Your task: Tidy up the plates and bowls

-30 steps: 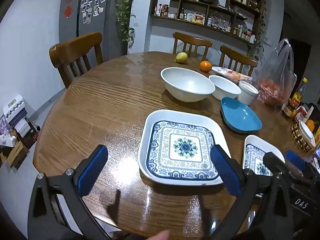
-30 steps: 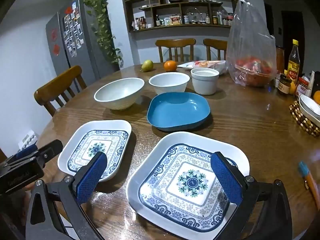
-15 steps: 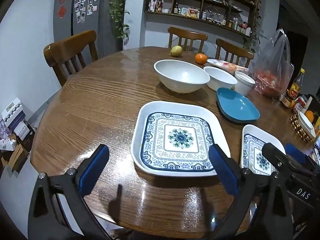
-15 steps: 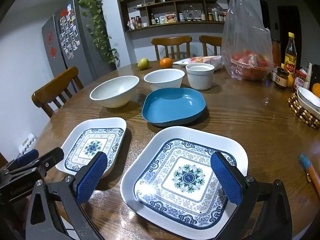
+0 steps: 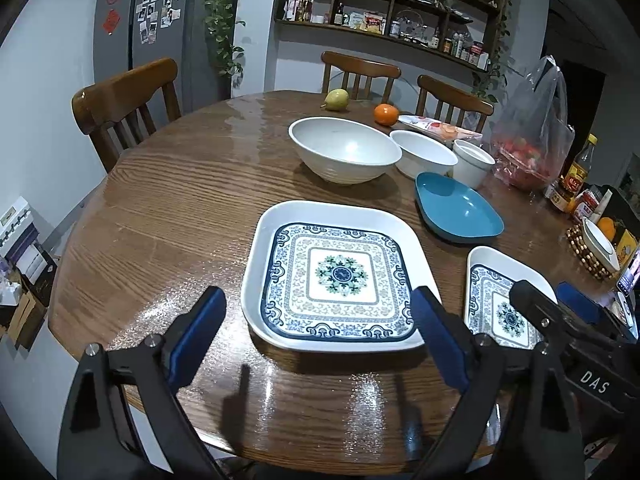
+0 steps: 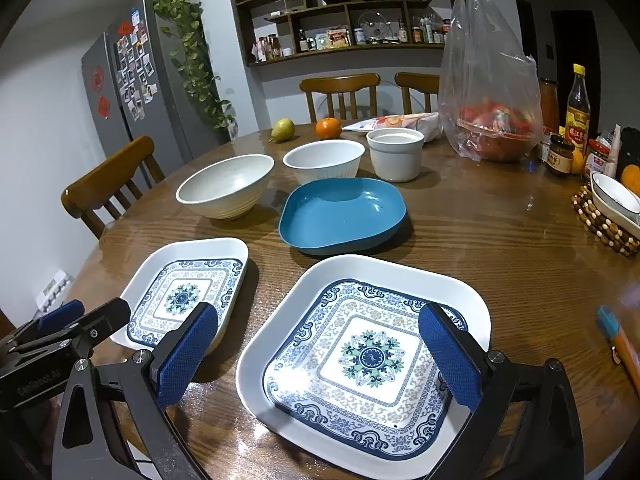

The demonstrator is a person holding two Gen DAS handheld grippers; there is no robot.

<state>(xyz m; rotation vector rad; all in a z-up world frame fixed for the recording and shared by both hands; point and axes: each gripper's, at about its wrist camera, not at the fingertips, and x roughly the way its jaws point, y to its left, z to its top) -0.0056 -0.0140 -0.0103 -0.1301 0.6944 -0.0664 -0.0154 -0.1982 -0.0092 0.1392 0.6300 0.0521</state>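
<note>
My left claw (image 5: 320, 338) hangs wide over the left plate (image 5: 334, 276). My right claw (image 6: 320, 354) gapes wide above the right plate (image 6: 364, 356) on the table (image 6: 500, 248).

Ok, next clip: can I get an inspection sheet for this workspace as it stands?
Surface: round wooden table, glossy.
Job's things: two patterned square plates, left one, right one; blue dish; large white bowl, ribbed white bowl, white cup.
Clutter: pear, orange, plastic bag of red produce, sauce bottle, jars, beaded trivet.
Grippers: left gripper and right gripper both open, empty.
Cables: nothing seen.
Surroundings: chairs, fridge, wall shelves.
</note>
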